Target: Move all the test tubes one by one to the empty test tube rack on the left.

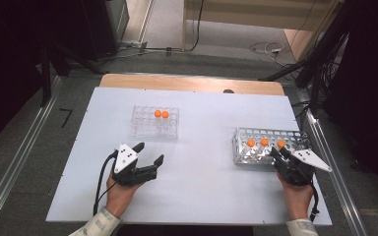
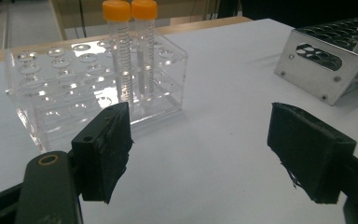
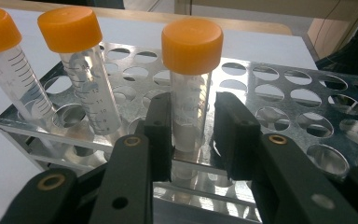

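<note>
The right gripper (image 3: pixel 191 135) stood at the near edge of the metal rack (image 3: pixel 279 98), its two black jaws drawn in on either side of an orange-capped tube (image 3: pixel 191 79). In the right gripper view the left pad lay against the tube's clear wall, while the right pad sat just beside it with a thin sliver of light between, so whether the grip was fully made cannot be told. The tube itself was clear plastic with a frosted band down its side, topped by a broad, ribbed orange screw cap, and it stood upright in a hole of the front row. Its cap rose well above the jaw tips; the jaws met it low on the body, just over the rack's top plate.

To that gripper's left stood two more capped tubes (image 3: pixel 81 70), also upright in the front row and printed with graduation marks, each apart from the jaws. The rack was shiny perforated steel, with rows of vacant round holes stretching away beyond the jaws.

In the high view the right gripper (image 1: pixel 280 156) pointed at the rack's near side (image 1: pixel 270 153), under the rightmost of three orange caps (image 1: pixel 281 143).

The left gripper (image 2: pixel 198 149) hung with its jaws spread wide and nothing between them. Beyond its left jaw stood a clear plastic rack (image 2: pixel 56 88) with two orange-capped tubes (image 2: pixel 130 51) side by side, well clear of the pads.
</note>
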The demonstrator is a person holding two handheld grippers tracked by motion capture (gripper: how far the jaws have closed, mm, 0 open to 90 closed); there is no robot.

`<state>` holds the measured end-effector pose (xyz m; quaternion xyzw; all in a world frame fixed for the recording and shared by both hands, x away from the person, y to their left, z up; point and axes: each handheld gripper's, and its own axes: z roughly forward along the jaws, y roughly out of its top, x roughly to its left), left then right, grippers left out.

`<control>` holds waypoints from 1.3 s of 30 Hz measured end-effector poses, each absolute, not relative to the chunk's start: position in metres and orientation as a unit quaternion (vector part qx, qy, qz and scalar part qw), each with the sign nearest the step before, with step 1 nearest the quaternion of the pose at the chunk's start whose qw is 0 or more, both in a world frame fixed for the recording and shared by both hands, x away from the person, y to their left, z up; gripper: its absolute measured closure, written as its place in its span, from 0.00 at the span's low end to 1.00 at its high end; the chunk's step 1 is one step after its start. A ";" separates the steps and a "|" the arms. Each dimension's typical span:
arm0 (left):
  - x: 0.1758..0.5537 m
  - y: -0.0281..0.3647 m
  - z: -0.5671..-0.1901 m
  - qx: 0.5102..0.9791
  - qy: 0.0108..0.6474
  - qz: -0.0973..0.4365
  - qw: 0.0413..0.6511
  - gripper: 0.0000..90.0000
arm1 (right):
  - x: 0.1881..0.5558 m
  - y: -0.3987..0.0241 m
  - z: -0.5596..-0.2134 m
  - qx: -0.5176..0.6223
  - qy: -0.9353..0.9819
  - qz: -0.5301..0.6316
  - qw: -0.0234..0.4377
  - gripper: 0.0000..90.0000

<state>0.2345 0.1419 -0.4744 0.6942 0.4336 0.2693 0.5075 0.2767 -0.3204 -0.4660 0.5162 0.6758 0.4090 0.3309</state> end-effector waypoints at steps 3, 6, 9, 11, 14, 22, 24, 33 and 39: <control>0.234 0.142 -0.474 0.694 0.433 0.269 0.508 0.24 | 0.276 -0.319 -0.466 0.512 0.678 0.409 0.333 0.79; 0.234 0.142 -0.474 0.694 0.432 0.269 0.510 0.24 | 0.276 -0.318 -0.466 0.509 0.680 0.408 0.334 0.79; 0.234 0.142 -0.474 0.694 0.432 0.268 0.510 0.24 | 0.275 -0.318 -0.463 0.508 0.677 0.412 0.336 0.80; 0.234 0.142 -0.474 0.694 0.432 0.268 0.510 0.24 | 0.273 -0.319 -0.460 0.505 0.674 0.417 0.340 0.80; 0.233 0.141 -0.473 0.696 0.429 0.269 0.510 0.24 | 0.272 -0.320 -0.455 0.503 0.671 0.423 0.342 0.80; 0.233 0.142 -0.472 0.695 0.428 0.268 0.512 0.23 | 0.263 -0.321 -0.437 0.494 0.657 0.441 0.361 0.80; 0.233 0.142 -0.472 0.694 0.429 0.269 0.513 0.23 | 0.259 -0.322 -0.431 0.491 0.653 0.447 0.364 0.80; 0.233 0.138 -0.472 0.697 0.425 0.264 0.514 0.20 | 0.232 -0.320 -0.416 0.468 0.661 0.468 0.353 0.80; 0.233 0.135 -0.472 0.697 0.421 0.261 0.519 0.20 | 0.224 -0.306 -0.424 0.453 0.682 0.475 0.323 0.80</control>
